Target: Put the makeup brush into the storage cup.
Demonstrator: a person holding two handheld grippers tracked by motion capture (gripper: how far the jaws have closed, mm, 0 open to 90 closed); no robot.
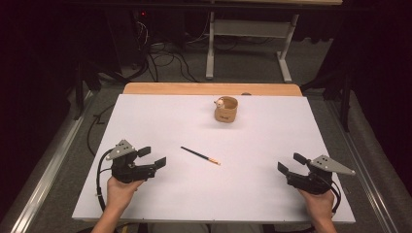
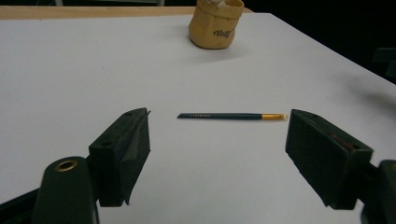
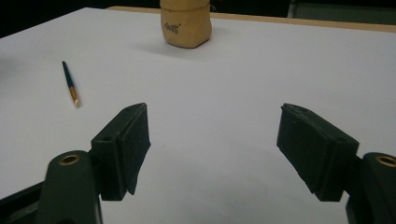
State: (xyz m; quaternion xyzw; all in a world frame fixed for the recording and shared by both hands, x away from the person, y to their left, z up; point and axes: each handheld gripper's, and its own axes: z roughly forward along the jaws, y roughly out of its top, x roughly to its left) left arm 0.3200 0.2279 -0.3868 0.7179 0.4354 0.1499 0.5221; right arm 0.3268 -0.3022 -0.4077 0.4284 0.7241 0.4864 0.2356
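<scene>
While both grippers rest low near the near edge of the white tabletop [image 1: 145, 121], best to begin with the thin dark brush with a gold ferrule and pale tip [image 1: 200, 155], lying flat about midway between them, slightly nearer the left side. Left gripper [image 1: 151, 157] with jaws spread wide and holding nothing, already facing the brush, which lies crosswise just beyond the jaw tips in the left gripper view [image 2: 232, 115]. Right gripper [image 1: 291, 163] also wide and empty, near the right near corner, well apart from the brush.

Judged as the reaching step, nothing grasped yet. To do it well: bring the left gripper forward and low, turn so the two pads [image 2: 135, 144] stand on either side of the slim handle, not along its length, then lower almost to the surface before closing. Close slowly at the middle of the handle, because so thin and round a stick may roll or slip out from under the pads.

Brush handle smooth, hard and glossy, tapering to a point; ferrule metallic. Tabletop matte, flat, a bare wooden strip along its far edge. Near the far edge, right of centre, a small tan round cup-like holder with dark script lettering [image 1: 226, 109], soft-looking and slightly bulging, something pale at its rim, cannot tell what. Pads black, blocky, rubbery.
</scene>
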